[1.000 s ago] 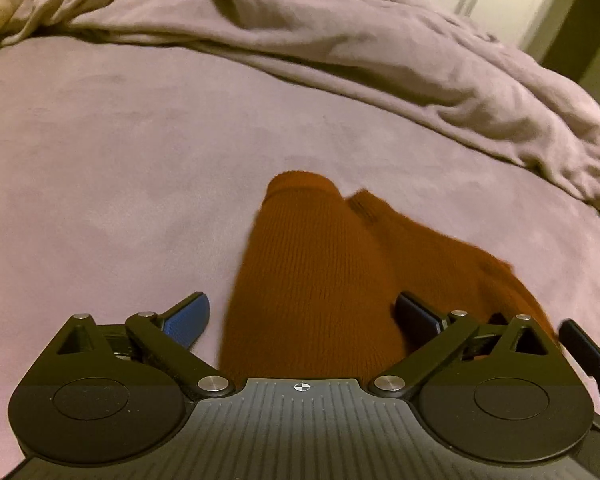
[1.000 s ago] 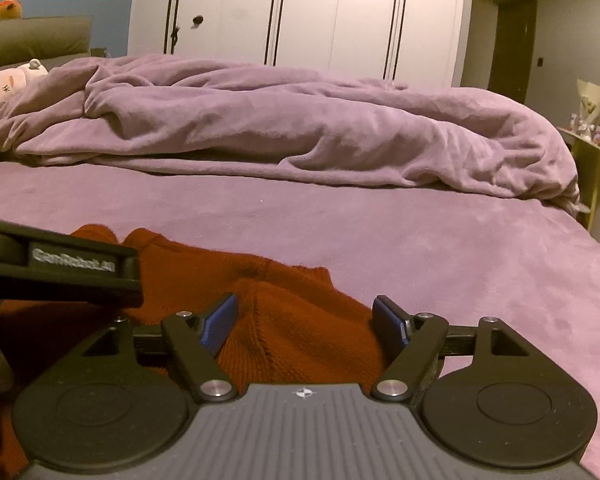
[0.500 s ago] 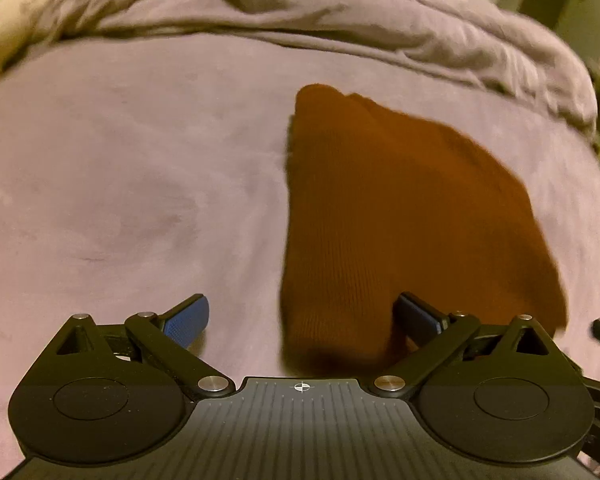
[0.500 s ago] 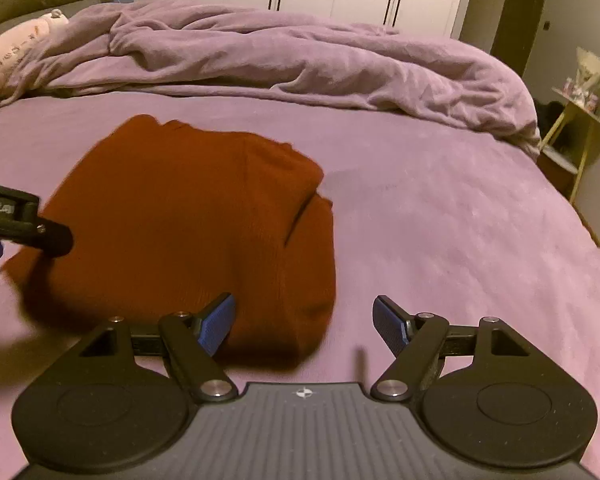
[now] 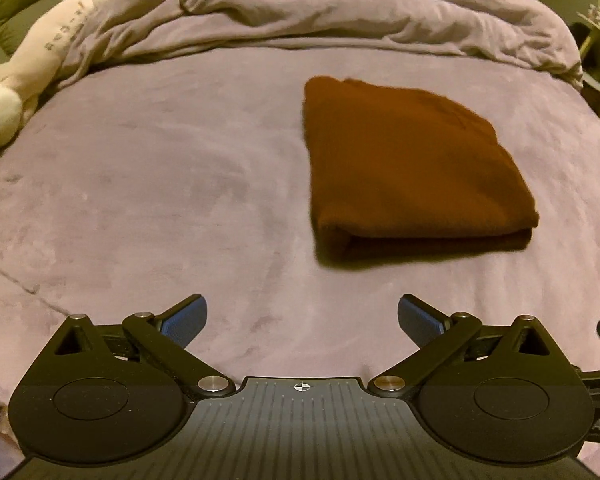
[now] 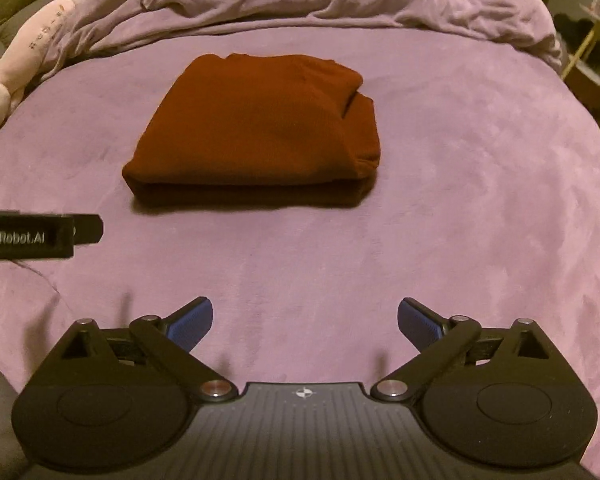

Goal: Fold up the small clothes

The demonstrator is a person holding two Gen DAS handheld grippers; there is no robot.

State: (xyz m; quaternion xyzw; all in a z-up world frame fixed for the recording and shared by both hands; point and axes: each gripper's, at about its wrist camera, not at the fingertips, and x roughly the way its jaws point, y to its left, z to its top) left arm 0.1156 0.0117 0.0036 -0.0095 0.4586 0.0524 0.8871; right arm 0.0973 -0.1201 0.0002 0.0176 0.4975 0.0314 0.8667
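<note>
A rust-brown knit garment (image 5: 412,160) lies folded into a thick rectangle on the purple bed cover (image 5: 160,184). In the right wrist view the same garment (image 6: 256,128) sits ahead and slightly left, with its folded edge toward me. My left gripper (image 5: 302,318) hovers open above bare cover, well back from the garment, nothing between its blue pads. My right gripper (image 6: 305,322) is also back from the garment; its jaws are opening wide with nothing between them. The left gripper's body (image 6: 36,236) pokes in at the left edge of the right wrist view.
A crumpled purple duvet (image 5: 340,12) is heaped across the far side of the bed. A long white plush toy (image 5: 40,60) lies at the far left. A small side table (image 6: 592,52) stands off the bed's right edge.
Both grippers have pulled back and up from the garment, which was between their fingers before. The garment now lies whole and folded ahead of them. The right jaws have spread wider.
</note>
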